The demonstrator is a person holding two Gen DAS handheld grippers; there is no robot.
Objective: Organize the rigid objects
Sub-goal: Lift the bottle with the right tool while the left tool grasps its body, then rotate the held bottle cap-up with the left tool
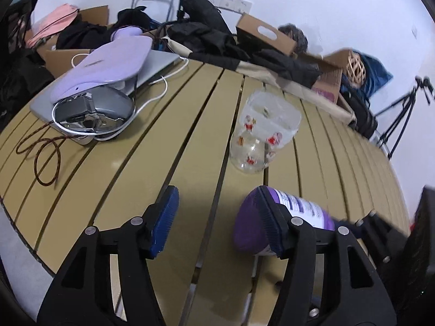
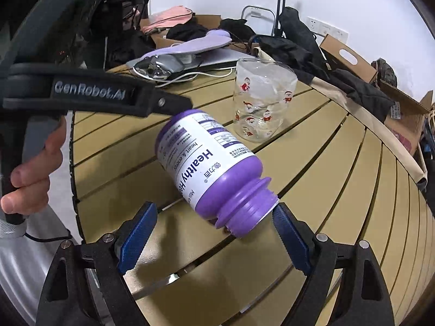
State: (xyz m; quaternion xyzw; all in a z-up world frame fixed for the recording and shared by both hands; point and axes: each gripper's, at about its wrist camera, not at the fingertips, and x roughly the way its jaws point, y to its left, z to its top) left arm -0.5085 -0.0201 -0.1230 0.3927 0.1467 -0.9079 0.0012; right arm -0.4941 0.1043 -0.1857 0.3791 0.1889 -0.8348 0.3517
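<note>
A purple supplement bottle [image 2: 209,168] with a white label lies on its side on the slatted table, its open threaded neck toward my right gripper [image 2: 214,233]. That gripper is open, its blue pads either side of the neck, the right pad close to the rim. My left gripper [image 1: 217,220] is open; the bottle's base [image 1: 250,228] sits against the inside of its right pad. A clear glass [image 2: 261,100] with red cartoon prints stands upright behind the bottle, and it also shows in the left wrist view [image 1: 263,133].
A laptop [image 1: 155,65] with a lilac device, a silver gadget [image 1: 95,111] and cables lies at the table's back left. Dark clothes [image 1: 217,43] and cardboard boxes [image 1: 266,35] line the far edge. A tripod [image 1: 402,111] stands right. The table's [image 2: 339,190] rounded edge is near.
</note>
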